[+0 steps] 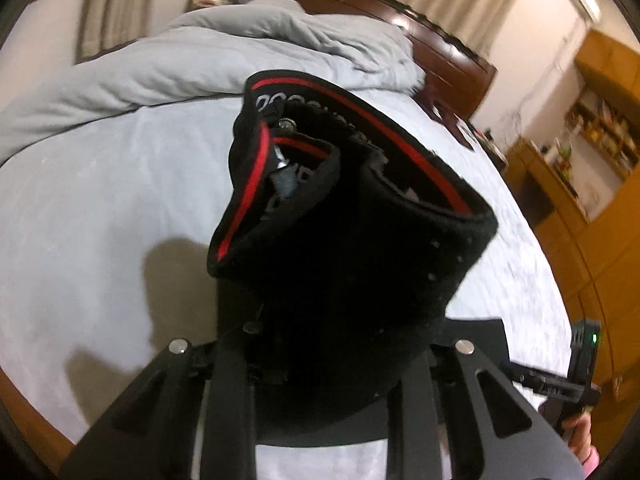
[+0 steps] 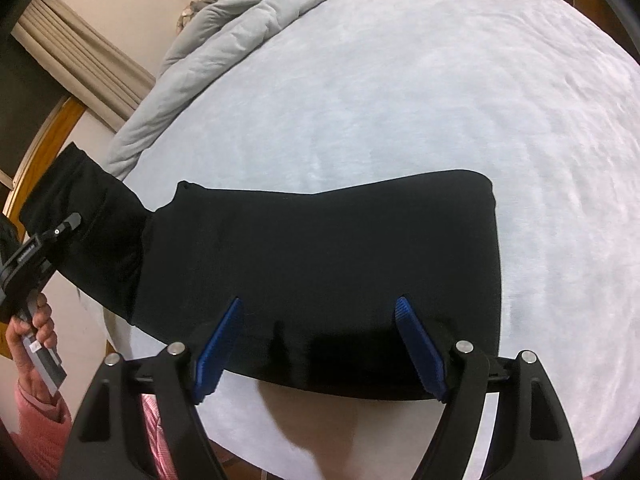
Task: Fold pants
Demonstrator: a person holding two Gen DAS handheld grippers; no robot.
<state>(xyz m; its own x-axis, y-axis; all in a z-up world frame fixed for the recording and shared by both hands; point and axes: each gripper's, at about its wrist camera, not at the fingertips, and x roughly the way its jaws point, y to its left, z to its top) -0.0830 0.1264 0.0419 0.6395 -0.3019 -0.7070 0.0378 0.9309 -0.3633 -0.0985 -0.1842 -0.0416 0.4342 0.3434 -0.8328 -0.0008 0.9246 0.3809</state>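
1. Left claw [image 2: 74, 220]: at the far left of my right-hand view, clamped on the waistband end of the pants [image 2: 320, 272]. In its own camera the bunched cloth fills the frame just ahead of the jaws; the waistband [image 1: 360, 120], with its red piping and white lettering, stands lifted off the bed [image 1: 100, 200]. The fingertips are buried in fabric there.

2. Hand [image 2: 38, 320]: a pink-sleeved hand grips the left claw's handle, below and behind the lifted end.

3. Pants: black. The main body lies flat on the bed directly ahead of my right claw; only the end to that claw's left is raised.

4. Right claw [image 2: 320, 344]: jaws wide apart, blue pads [image 2: 218, 352] poised over the near edge of the pants, gripping nothing. Whether the tips touch the cloth I cannot tell.

5. Duvet [image 2: 240, 20]: grey, heaped well beyond both claws at the far side of the bed.

6. Progress, by my reckoning: the pants look already laid flat, perhaps halved lengthwise, though the dark cloth hides the layers. The waistband end is up, seemingly ready for a crosswise fold. Left: carry it over, lay it down, smooth.
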